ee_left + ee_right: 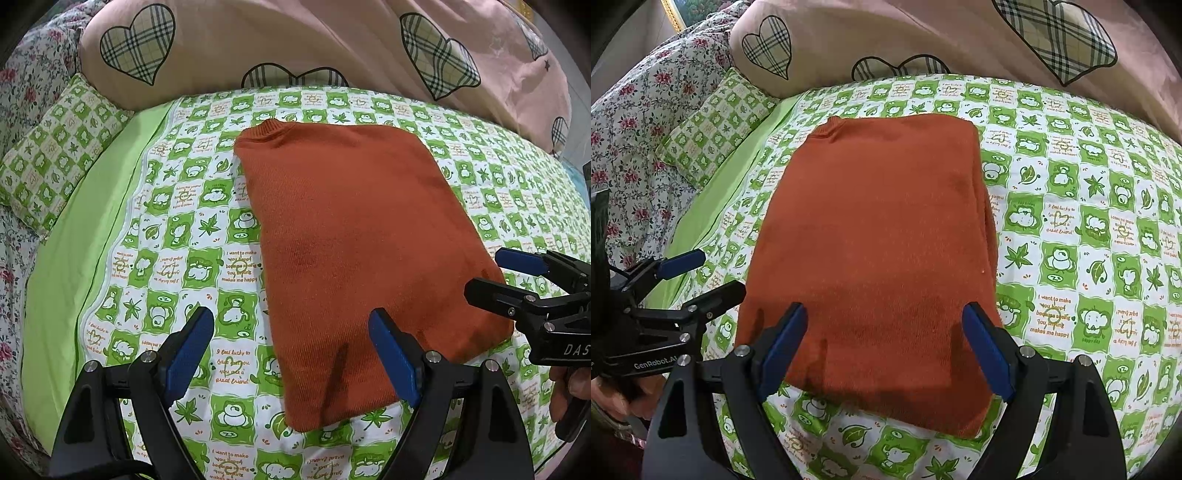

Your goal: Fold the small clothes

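Sweater: a rust-orange knit sweater (pixel 354 251) lies folded into a neat rectangle on the bed, collar end toward the pillows, flat, with no sleeves showing.
Bed sheet: the green-and-white checked sheet (pixel 192 236), printed with leaves, cartoon animals and small lines of text, carries the sweater; a plain lime-green band runs along its left side.
Left gripper: the left gripper (pixel 291 358) hangs over the near-left corner of the sweater, jaws wide apart and holding nothing; one blue pad is above the sheet, the other above the orange knit.
Right gripper: the right gripper (pixel 886 350) hangs over the near edge of the sweater, jaws spread apart and empty, both blue pads above the fabric; whether they touch it I cannot tell.
Each gripper in the other's view: the right one shows at the right edge of the left wrist view, beside the sweater's right edge; the left one shows at the left edge of the right wrist view.
Pillows: a pink pillow (pixel 295 40) with plaid hearts lies beyond the sweater; a small green checked pillow (pixel 55 155) sits far left.
Floral bedding: a flowered cloth (pixel 639 122) lies at the far left.
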Available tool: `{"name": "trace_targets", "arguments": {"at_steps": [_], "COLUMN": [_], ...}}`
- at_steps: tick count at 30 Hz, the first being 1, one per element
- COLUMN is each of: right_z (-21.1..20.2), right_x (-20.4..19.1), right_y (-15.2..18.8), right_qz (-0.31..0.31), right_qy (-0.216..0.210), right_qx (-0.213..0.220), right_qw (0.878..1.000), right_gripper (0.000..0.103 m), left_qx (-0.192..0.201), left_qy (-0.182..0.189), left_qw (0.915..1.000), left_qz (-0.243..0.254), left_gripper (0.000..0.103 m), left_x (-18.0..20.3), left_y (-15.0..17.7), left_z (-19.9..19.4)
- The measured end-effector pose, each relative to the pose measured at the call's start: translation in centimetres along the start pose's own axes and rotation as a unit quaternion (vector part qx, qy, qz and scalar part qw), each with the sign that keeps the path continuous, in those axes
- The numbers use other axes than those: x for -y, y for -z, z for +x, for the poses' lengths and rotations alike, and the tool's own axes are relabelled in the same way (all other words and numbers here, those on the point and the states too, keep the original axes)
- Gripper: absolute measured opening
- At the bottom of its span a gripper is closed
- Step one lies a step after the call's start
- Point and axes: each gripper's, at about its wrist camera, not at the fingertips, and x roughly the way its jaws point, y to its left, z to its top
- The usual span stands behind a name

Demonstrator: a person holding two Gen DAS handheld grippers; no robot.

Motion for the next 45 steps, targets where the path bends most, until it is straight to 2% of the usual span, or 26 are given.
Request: {"name": "trace_targets", "arguments": {"at_steps": [9,14,31,45], "right_z": [0.2,0.5,0.7,1.0], "right_x": [0.3,0.6,1.4,1.2], "right_y": [-0.3,-0.6,-1.1,-0.8], "right_qz": [0.000,0.000,0.005,0.009], "right_qy": [-0.002,-0.001,0.004,0.011], "right_qx": [0.002,0.003,0.006,0.006], "right_qw": [1.000,1.000,1.000,1.000], "right_gripper": [0.086,0.086,0.086,0.086], "left_qx": [0.001,-0.005,-0.015,-0.007], "left_qy": [0.000,0.011,0.015,0.008], "left_qw": [1.0000,0.9995,0.9996,0.9998], "left_qz": [0.000,-0.030,-0.015,-0.019], "left_gripper": [0.086,0.086,0.086,0.086], "left_x": [0.0,-0.7,0.3,-0.5], "left_y": [-0.1,-0.3,-0.3,-0.9], "left_z": [0.2,0.6,1.2,1.6]}}
